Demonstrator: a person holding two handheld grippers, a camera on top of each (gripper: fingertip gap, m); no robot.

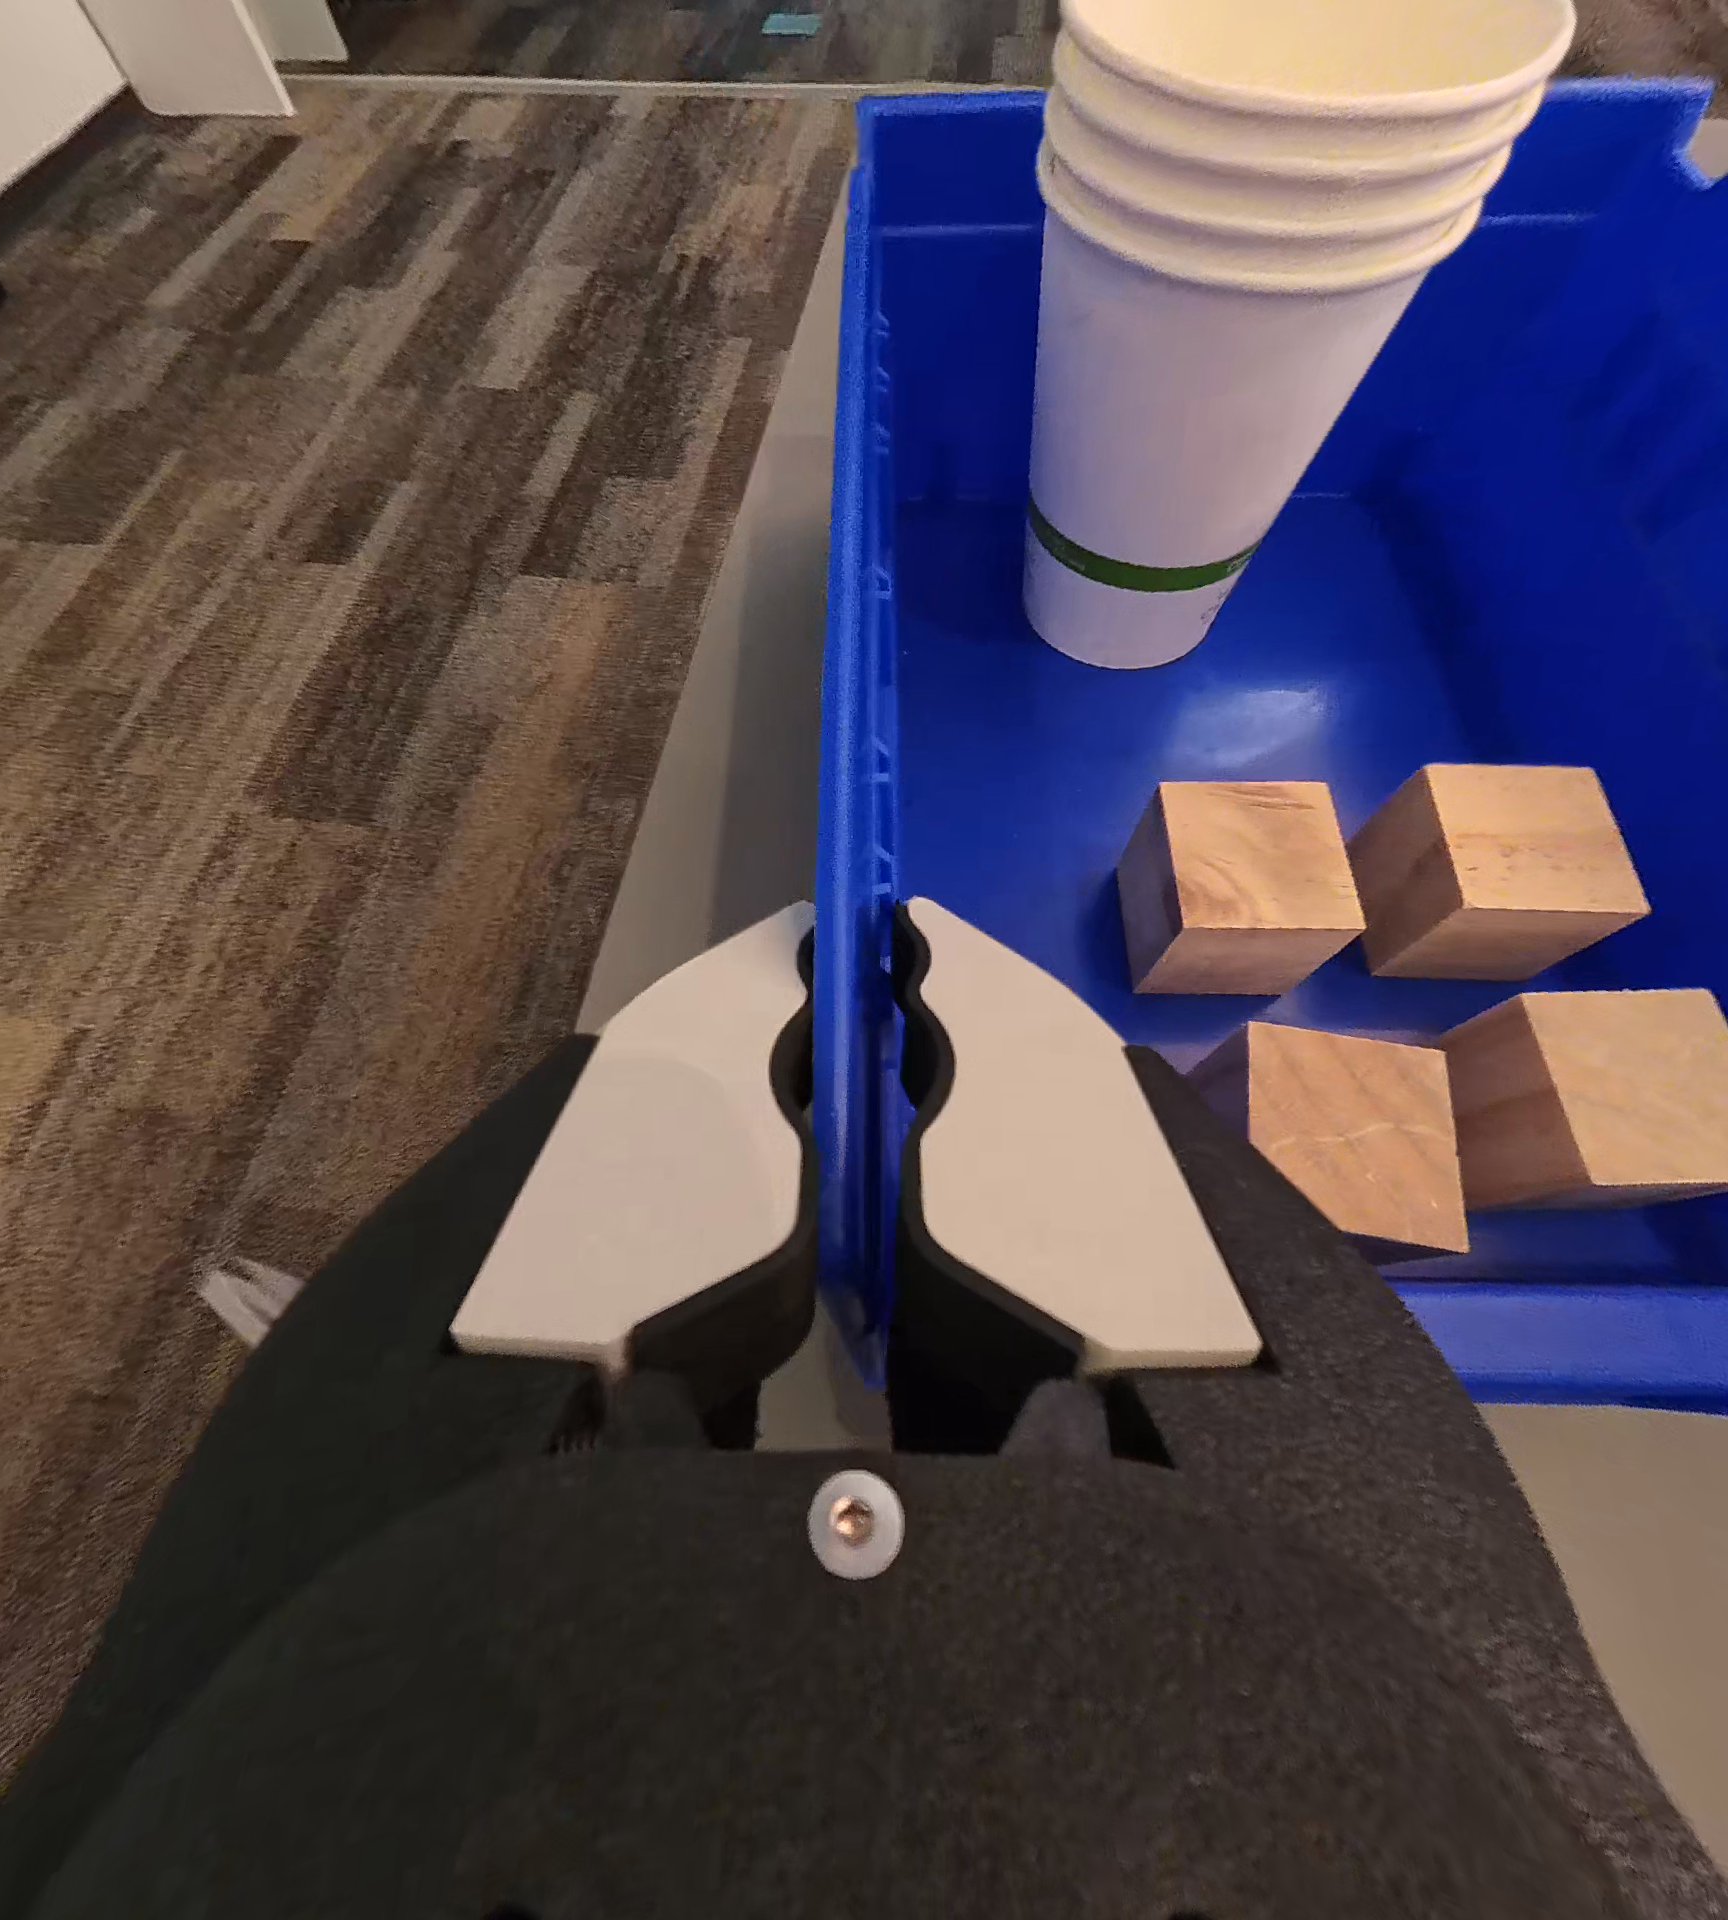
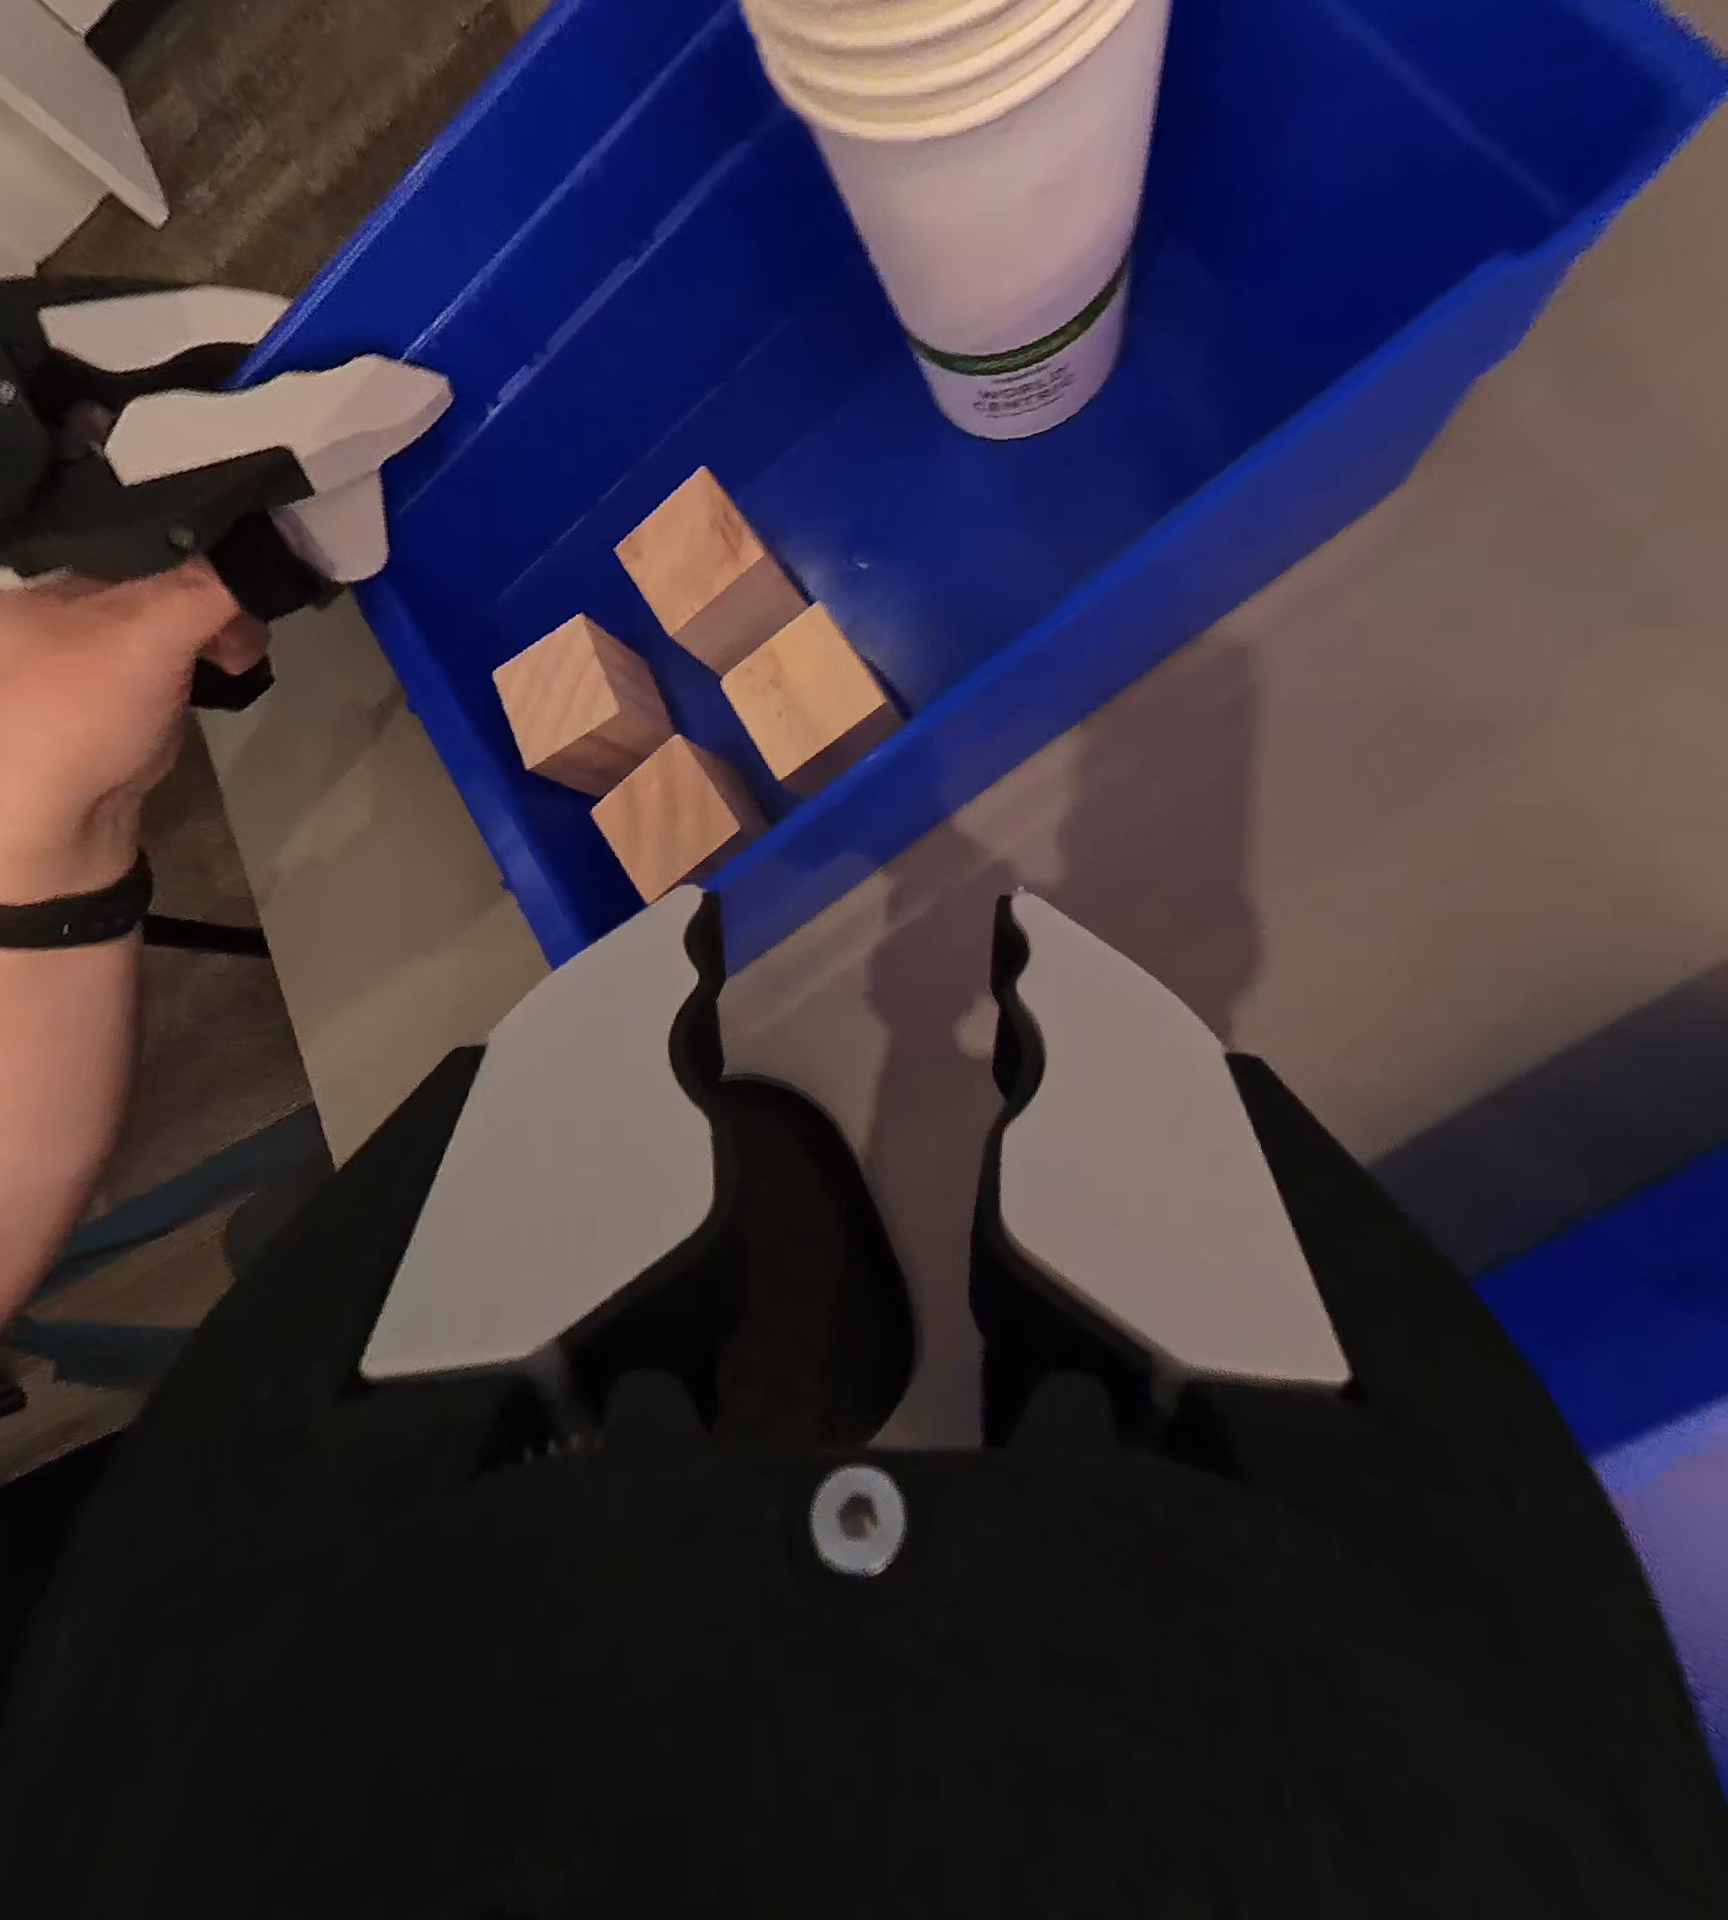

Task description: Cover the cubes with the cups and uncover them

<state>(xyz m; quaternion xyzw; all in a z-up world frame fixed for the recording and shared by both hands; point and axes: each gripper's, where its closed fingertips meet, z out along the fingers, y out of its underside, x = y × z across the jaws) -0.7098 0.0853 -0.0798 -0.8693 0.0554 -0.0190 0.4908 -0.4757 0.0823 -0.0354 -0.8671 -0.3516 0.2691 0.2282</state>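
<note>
Presently you are clamping the left gripper (image 1: 855, 935) on the blue bin (image 1: 1618, 416) wall, presumably steadying it, while the right gripper (image 2: 858, 909) is hovering, jaws wide, before the cup stack (image 2: 995, 208).

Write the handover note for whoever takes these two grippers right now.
Left gripper: shut on the blue bin, clamping its left wall near the front corner.
Right gripper: open, empty, hovering over the grey table just outside the bin.
Stack of paper cups: nested, upright at the back of the bin.
Four wooden cubes: clustered at the front, uncovered.
Done: nothing covered.
Left: separate the cups, cover each cube, then uncover.
</note>
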